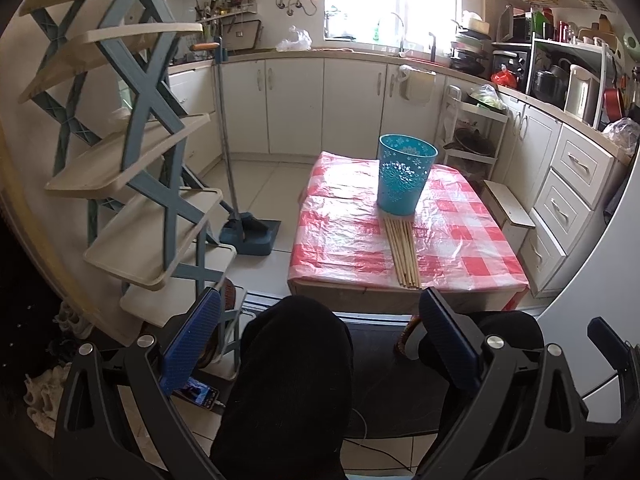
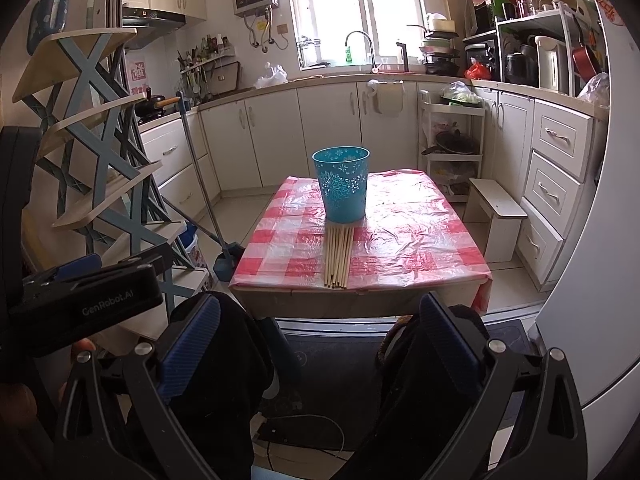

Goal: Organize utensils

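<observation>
1. At centre frame in both views, the chopsticks (image 2: 338,258) lie bundled on the checkered tabletop (image 2: 420,240), far ends touching the blue cup (image 2: 345,184).
2. Low in frame, the left gripper (image 1: 320,344) and right gripper (image 2: 320,340) hang spread and empty, well short of the tabletop.
3. Risk, as I judge it: pinching one stick could scatter its neighbours off the near edge.
4. A careless nudge might tip the light cup.

fingers (image 1: 192,344): blue, ribbed pads
frame: black angular plastic with silver screws
marking: "GenRobot.AI" on the left gripper (image 2: 86,292)
clothing: black trousers (image 1: 292,380)
</observation>
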Available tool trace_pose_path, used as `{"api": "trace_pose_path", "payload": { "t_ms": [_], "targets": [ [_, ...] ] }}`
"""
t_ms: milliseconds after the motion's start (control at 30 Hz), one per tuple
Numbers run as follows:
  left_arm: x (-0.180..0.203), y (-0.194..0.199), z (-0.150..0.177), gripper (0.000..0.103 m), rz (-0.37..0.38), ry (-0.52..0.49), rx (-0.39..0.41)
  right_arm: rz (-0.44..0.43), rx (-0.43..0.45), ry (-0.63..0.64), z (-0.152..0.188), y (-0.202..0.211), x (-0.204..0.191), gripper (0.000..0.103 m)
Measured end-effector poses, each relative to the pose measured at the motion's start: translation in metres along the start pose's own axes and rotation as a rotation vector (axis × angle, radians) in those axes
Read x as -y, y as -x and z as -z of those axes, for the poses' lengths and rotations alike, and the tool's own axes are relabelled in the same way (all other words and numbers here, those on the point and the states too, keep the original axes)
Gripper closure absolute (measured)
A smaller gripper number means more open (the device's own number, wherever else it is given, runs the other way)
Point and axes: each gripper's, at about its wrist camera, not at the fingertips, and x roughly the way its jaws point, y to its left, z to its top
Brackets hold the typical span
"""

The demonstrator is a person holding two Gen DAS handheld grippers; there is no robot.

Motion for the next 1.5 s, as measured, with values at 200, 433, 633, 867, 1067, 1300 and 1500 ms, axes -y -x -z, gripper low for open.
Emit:
{"api": "trace_pose_path", "payload": {
  "t_ms": [200,433,633,867,1067,1300,1500],
  "targets": [
    [0.0,-0.022,-0.002,0.008,0.017,-0.003,-0.022,0.016,-0.003,-0.012,-0.007,-0.021,0.01,0.007],
    [0.0,-0.057,-0.011,0.008,0.037,0.014,-0.041,0.062,-0.018,-0.03,-0.022,-0.057,0.027,0.007],
    [0.008,-0.094,-0.024,0.008,0.032,0.017,-0.074,0.067,-0.044,-0.016,-0.032,-0.093,0.036,0.007],
    [0.018,-0.157,-0.04,0.008,0.02,0.048,-0.125,0.038,-0.12,-0.002,-0.039,-0.163,0.05,0.007],
    [0.035,-0.221,-0.055,0.008,0.021,0.051,-0.186,0.008,-0.25,0.022,-0.044,-0.257,0.058,0.042],
    [0.051,-0.277,-0.062,0.008,0.015,0.036,-0.253,-0.013,-0.361,0.017,-0.042,-0.332,0.06,0.066],
    [0.067,-0.317,-0.065,0.008,0.018,0.03,-0.307,-0.011,-0.409,0.046,-0.04,-0.362,0.065,0.072]
  ]
}}
